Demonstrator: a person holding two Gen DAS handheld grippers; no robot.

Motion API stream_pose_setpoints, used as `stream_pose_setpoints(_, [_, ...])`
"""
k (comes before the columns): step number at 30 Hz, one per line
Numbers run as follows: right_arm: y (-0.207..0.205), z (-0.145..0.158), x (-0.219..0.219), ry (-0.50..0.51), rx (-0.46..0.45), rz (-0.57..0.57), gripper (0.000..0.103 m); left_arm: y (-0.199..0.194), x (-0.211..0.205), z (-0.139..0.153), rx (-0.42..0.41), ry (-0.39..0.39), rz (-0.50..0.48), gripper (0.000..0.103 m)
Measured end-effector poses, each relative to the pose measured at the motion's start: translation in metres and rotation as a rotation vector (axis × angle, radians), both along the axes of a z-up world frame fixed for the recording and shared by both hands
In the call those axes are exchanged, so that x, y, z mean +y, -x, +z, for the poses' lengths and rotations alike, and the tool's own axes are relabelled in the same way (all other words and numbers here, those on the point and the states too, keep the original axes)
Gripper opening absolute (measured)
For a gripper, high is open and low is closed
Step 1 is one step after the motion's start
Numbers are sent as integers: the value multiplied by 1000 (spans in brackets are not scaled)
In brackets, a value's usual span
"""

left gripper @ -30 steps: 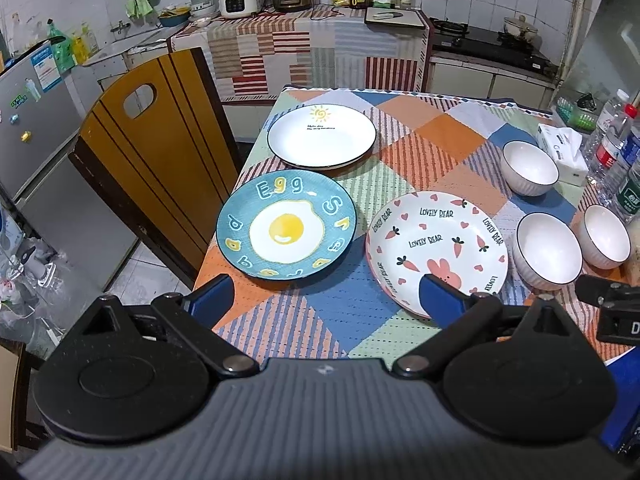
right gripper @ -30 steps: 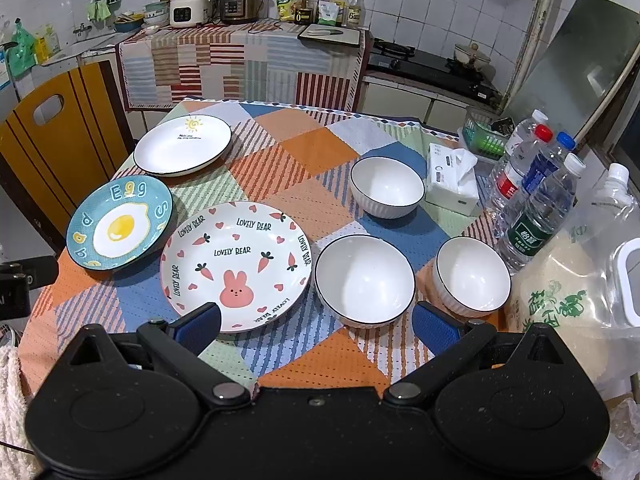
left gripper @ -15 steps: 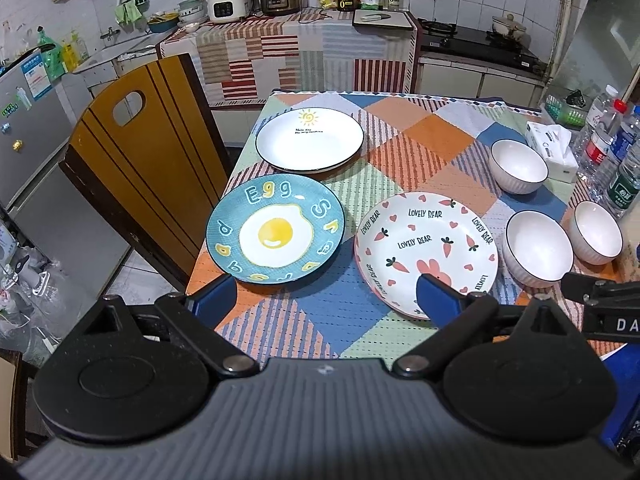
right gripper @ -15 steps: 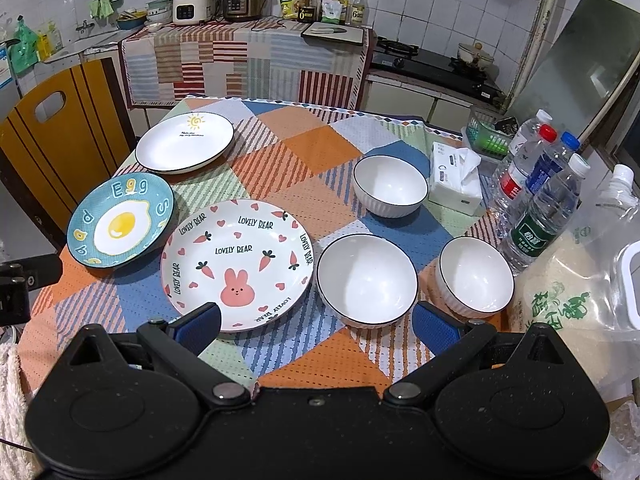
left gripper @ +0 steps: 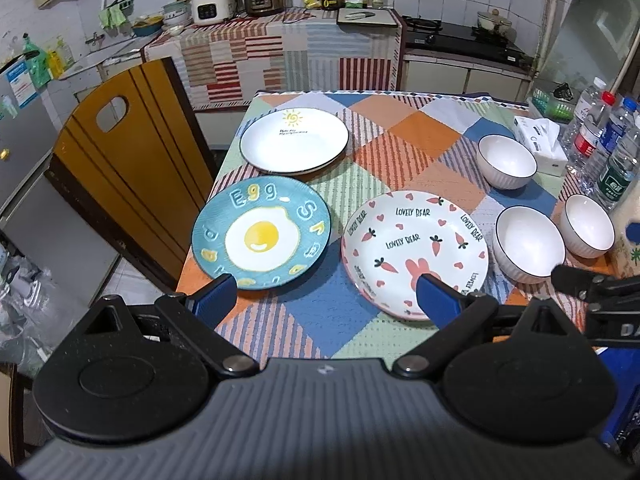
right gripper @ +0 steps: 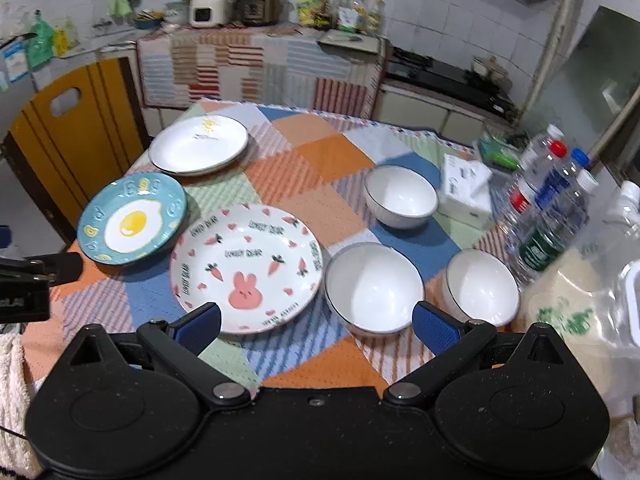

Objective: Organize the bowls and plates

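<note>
Three plates lie on the patchwork tablecloth: a blue egg plate (left gripper: pixel 262 233) (right gripper: pixel 132 218), a white bunny plate (left gripper: pixel 414 252) (right gripper: pixel 246 266) and a white sun plate (left gripper: pixel 294 145) (right gripper: pixel 199 149). Three white bowls stand to the right: a far one (left gripper: pixel 506 162) (right gripper: pixel 400 195), a middle one (left gripper: pixel 528 244) (right gripper: pixel 373 288) and a right one (left gripper: pixel 587 231) (right gripper: pixel 482 289). My left gripper (left gripper: pixel 326 302) is open and empty above the table's near edge, between the egg and bunny plates. My right gripper (right gripper: pixel 318 325) is open and empty, just before the bunny plate and middle bowl.
A wooden chair (left gripper: pixel 132 160) stands at the table's left side. A tissue box (left gripper: pixel 540 142) (right gripper: pixel 466 194), several water bottles (right gripper: pixel 548 208) and a bag of rice (right gripper: pixel 576 308) crowd the right edge. A kitchen counter (left gripper: pixel 288 40) lies beyond.
Both grippers have shifted a little; the right wrist view has swung and tilted, is blurred, and shows the dishes closer. Nothing on the table has moved.
</note>
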State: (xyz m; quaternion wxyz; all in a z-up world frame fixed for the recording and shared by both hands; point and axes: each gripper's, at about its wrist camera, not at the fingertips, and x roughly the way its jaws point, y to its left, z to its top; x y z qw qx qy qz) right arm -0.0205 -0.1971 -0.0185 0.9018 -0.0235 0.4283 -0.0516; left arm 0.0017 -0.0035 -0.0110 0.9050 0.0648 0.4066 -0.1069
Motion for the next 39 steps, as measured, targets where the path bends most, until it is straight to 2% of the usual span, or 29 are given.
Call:
stream_pose_setpoints(5, [-10,0,-9,-11,-155,157,103,-19,-6,-19,-52,-100,-16,97])
stream_pose_setpoints(7, [-16,-8,-13,4,-237,237,103,-28,-6,-30,-72,-100,-28,97])
stream_pose_setpoints(9, [-25,-19,-16,23,-272,271,103,-39,-5,-44,-59,-83,-30,97])
stream_pose_setpoints(12, [-40,-46,-21,-69,-221,290,102,-58,-1,-69,17,-4,-27,97])
stream_pose_setpoints(14, [-42,-64,-25,-171,-189,279,96,-66,1,-86,60,50,-7,97])
stream_pose_setpoints(17, [-37,-90,-23,-276,-149,280,91,-74,-2,-106,93,67,-3,97])
stream_pose_setpoints(20, [-28,-112,-18,-314,-140,262,87,-80,-8,-121,118,95,-30,92])
stream_pose_setpoints(23, [-23,-133,-23,-380,-122,219,83,-86,-17,-137,139,83,-34,75])
stream_pose_setpoints(25, [-25,-145,-27,-402,-120,219,79,-90,-22,-149,155,65,-33,74])
stream_pose_setpoints(29, [-33,-163,-36,-432,-108,160,74,-93,-26,-163,171,92,-45,71])
stream_pose_setpoints(33, [-42,-175,-46,-481,-102,86,71,-98,-28,-173,190,115,-41,60])
stream_pose_setpoints(36, [-45,-184,-45,-488,-97,57,60,-101,-24,-178,200,177,-30,51])
stream_pose_setpoints(39, [-45,-191,-48,-512,-125,24,45,-101,-23,-179,192,187,-47,49])
